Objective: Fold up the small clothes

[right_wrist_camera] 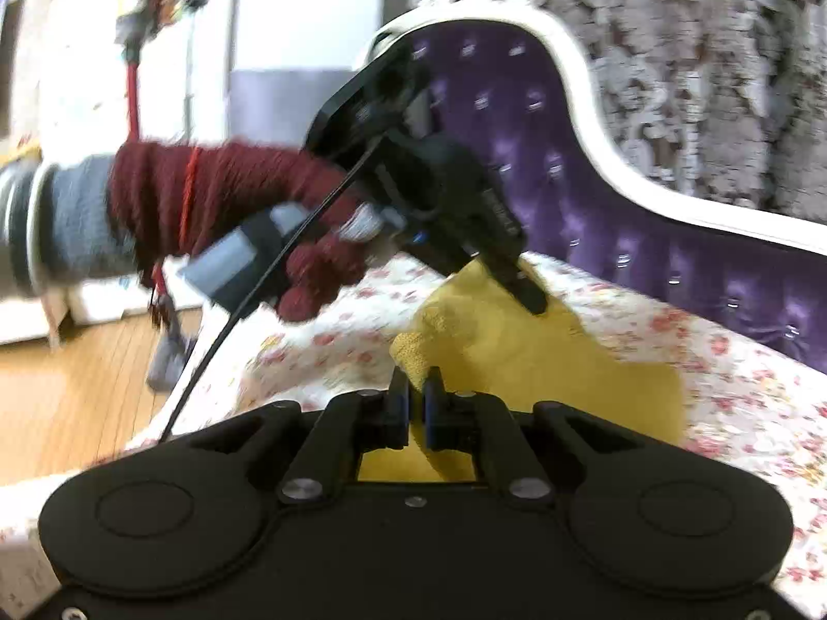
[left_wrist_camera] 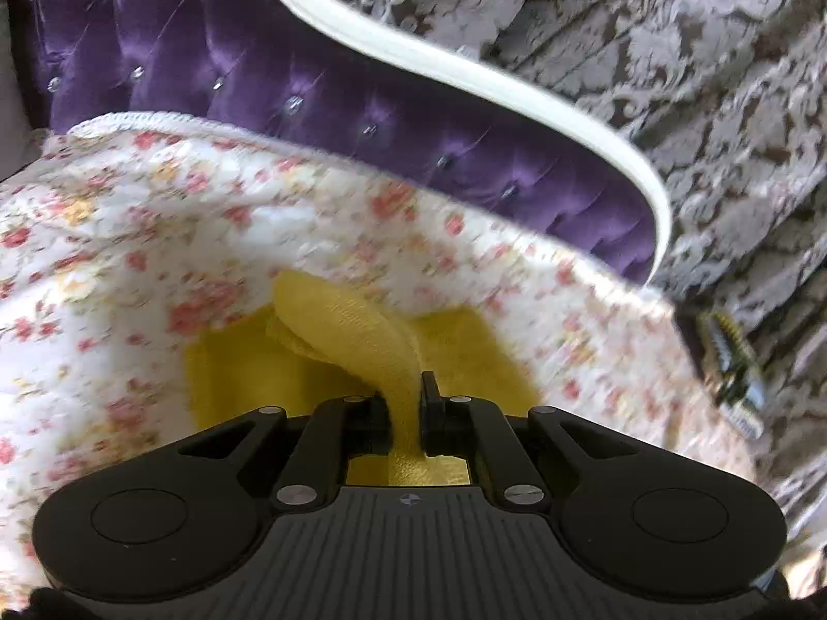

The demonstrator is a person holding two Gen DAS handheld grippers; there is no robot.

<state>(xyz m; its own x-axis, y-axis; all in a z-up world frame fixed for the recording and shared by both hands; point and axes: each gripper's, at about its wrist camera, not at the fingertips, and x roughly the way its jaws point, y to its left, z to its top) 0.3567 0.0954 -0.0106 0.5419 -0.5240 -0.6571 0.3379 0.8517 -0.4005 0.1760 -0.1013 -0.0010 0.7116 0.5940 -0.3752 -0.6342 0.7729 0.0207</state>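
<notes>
floral cover on purple tufted sofa, wood floor

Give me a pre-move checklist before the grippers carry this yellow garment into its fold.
1. Left gripper shut on the yellow garment: ok.
2. Right gripper shut on the garment's edge: ok, fabric sits between its fingers.
3. Rest of the garment lying on the floral cover: ok.
4. Garment free of wrinkles: cannot tell, blurred.
5. Cable from the left gripper clear of the garment: ok.
</notes>
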